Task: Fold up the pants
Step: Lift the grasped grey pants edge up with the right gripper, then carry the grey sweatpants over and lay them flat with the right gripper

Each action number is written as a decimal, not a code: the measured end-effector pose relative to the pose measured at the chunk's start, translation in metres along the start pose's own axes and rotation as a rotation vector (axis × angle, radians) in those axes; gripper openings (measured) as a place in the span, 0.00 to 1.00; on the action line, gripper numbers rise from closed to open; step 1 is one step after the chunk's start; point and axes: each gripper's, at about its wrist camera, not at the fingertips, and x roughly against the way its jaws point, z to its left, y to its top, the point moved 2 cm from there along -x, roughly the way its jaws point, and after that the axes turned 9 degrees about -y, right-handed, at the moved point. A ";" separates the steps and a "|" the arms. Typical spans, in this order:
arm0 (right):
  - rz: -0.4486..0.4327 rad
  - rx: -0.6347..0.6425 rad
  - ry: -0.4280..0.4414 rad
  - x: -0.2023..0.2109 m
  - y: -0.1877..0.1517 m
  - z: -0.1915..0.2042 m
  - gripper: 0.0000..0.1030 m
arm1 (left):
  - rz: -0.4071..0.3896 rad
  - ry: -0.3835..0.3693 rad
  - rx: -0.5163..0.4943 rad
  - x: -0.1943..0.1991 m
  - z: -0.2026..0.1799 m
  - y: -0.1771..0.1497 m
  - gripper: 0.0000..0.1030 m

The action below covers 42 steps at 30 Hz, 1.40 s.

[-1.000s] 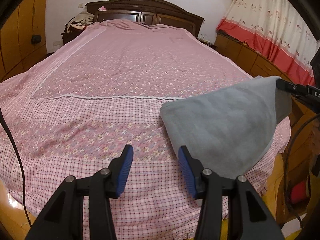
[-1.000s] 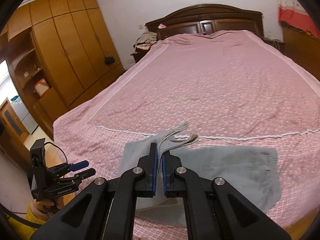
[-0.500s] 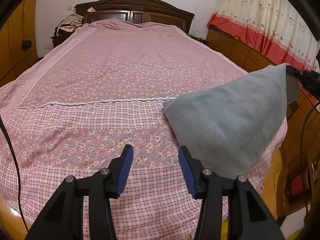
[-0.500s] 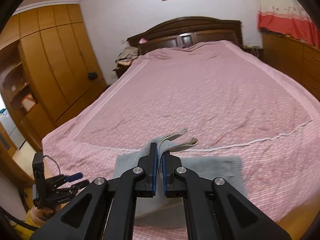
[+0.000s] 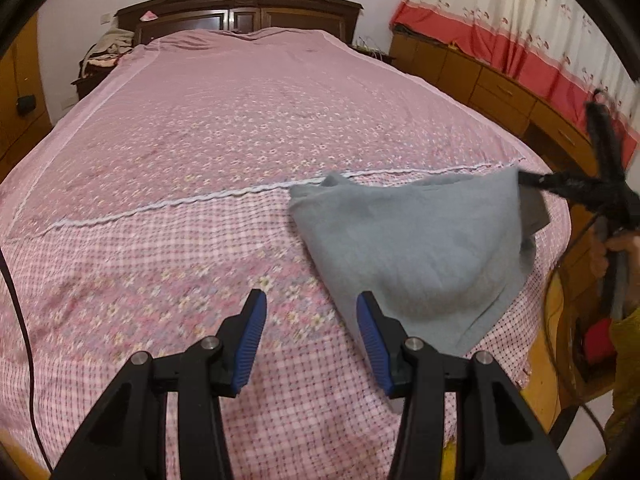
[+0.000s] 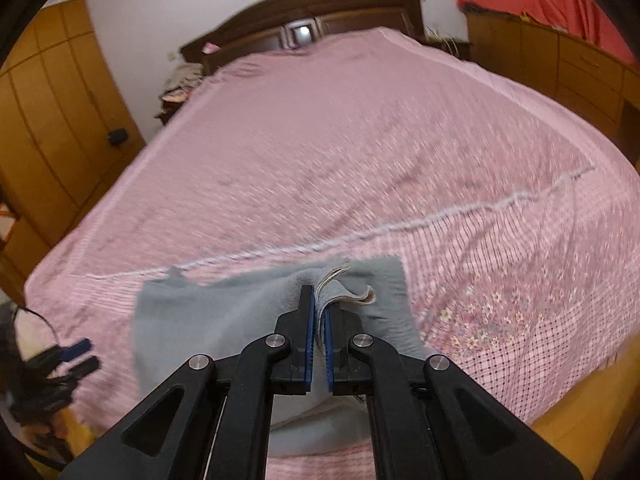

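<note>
Grey pants (image 5: pixel 420 248), folded over, lie on the near right part of the pink bed (image 5: pixel 240 128). My right gripper (image 6: pixel 318 300) is shut on a bunched edge of the pants (image 6: pixel 224 312), where several layers fan out past the pads just above the sheet. In the left wrist view the right gripper (image 5: pixel 528 178) shows blurred, holding the pants' far right corner up. My left gripper (image 5: pixel 310 296) is open with nothing between its fingers, hovering over the checked sheet just left of the pants. The left gripper (image 6: pixel 84 356) also shows at the lower left of the right wrist view.
A dark wooden headboard (image 5: pixel 240 4) stands at the far end. Low wooden cabinets (image 5: pixel 500 88) under a red and white curtain (image 5: pixel 540 40) run along the right side. A tall wardrobe (image 6: pixel 52 120) and a pile of clothes (image 6: pixel 182 80) are on the left. A black cable (image 5: pixel 20 320) hangs by the bed's left edge.
My right gripper came down with the pants' edge, so the raised corner now hangs lower, close to the bed. The left gripper shifted a little and rolled, still open.
</note>
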 end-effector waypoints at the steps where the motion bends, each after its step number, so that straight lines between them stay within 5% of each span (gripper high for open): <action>1: 0.019 -0.010 -0.004 -0.009 -0.002 -0.004 0.05 | 0.003 -0.003 -0.002 -0.003 -0.002 0.003 0.48; 9: 0.150 -0.093 0.044 -0.055 -0.014 -0.025 0.06 | 0.029 -0.066 -0.062 -0.040 -0.020 0.037 0.48; 13: 0.163 -0.190 0.123 -0.046 -0.014 -0.041 0.13 | 0.056 -0.095 -0.083 -0.061 -0.025 0.044 0.48; 15: 0.159 -0.235 0.139 -0.037 -0.018 -0.050 0.25 | 0.079 -0.107 -0.081 -0.076 -0.023 0.045 0.48; 20: 0.165 -0.330 0.115 -0.009 -0.039 -0.065 0.26 | 0.140 -0.105 -0.068 -0.105 -0.013 0.042 0.48; 25: 0.136 -0.417 0.160 0.019 -0.069 -0.064 0.26 | 0.138 -0.132 -0.082 -0.106 -0.012 0.043 0.48; 30: 0.193 -0.490 0.139 -0.003 -0.085 -0.060 0.26 | 0.131 -0.141 -0.088 -0.103 -0.011 0.041 0.48; 37: 0.171 -0.574 0.214 -0.023 -0.076 -0.069 0.26 | 0.127 -0.142 -0.062 -0.096 -0.007 0.039 0.48; 42: 0.105 -0.530 0.176 -0.014 -0.057 -0.069 0.26 | 0.134 -0.128 -0.066 -0.096 -0.008 0.039 0.48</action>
